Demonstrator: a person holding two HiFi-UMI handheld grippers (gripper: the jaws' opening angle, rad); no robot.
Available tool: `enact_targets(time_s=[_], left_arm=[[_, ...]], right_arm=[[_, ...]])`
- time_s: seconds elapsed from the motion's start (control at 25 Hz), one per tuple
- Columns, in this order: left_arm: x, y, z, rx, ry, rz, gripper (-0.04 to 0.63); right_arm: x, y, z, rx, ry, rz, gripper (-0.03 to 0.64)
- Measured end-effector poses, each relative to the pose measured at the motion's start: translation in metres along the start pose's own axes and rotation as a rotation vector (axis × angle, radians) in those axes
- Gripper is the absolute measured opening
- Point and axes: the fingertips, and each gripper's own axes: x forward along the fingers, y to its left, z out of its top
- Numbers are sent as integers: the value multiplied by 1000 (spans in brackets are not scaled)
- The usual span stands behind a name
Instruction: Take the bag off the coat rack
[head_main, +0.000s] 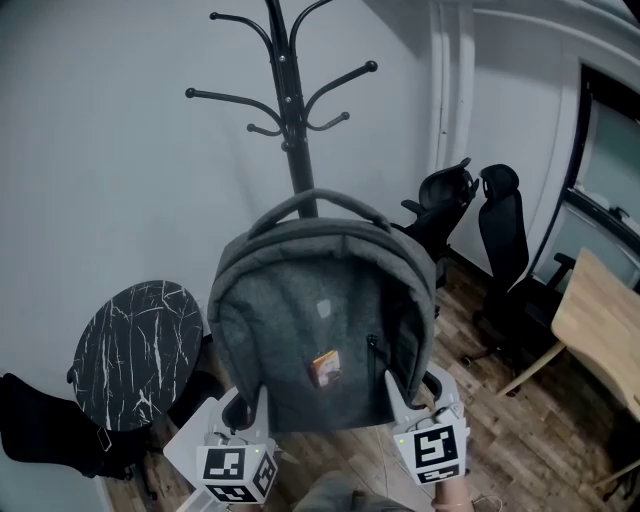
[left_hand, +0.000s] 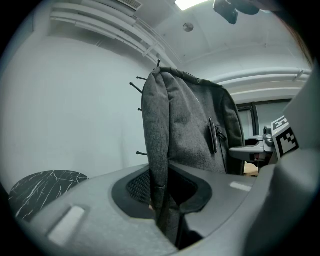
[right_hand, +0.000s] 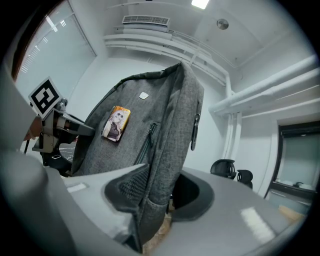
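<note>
One grey bag (head_main: 320, 320) hangs in the air before the coat rack (head_main: 288, 90), its handle below the hooks. The left tongs (head_main: 243, 408) are clamped on its lower left edge and the right tongs (head_main: 412, 392) on its lower right edge.

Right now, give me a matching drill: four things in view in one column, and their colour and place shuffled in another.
1. bag
2. coat rack
3. round table
4. desk

A. light wood, at the right edge of the head view
B. black with white veins, lower left
C. grey, in the centre
D. black pole with hooks, behind the bag at the top

Pairs: 1-C, 2-D, 3-B, 4-A
</note>
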Motion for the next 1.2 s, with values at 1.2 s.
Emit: enact_targets(time_s=[1.2], left_arm=[[-41,-25,-11,-25,14,24,71]], right_arm=[[-43,4,-6,-16,0,27,130]])
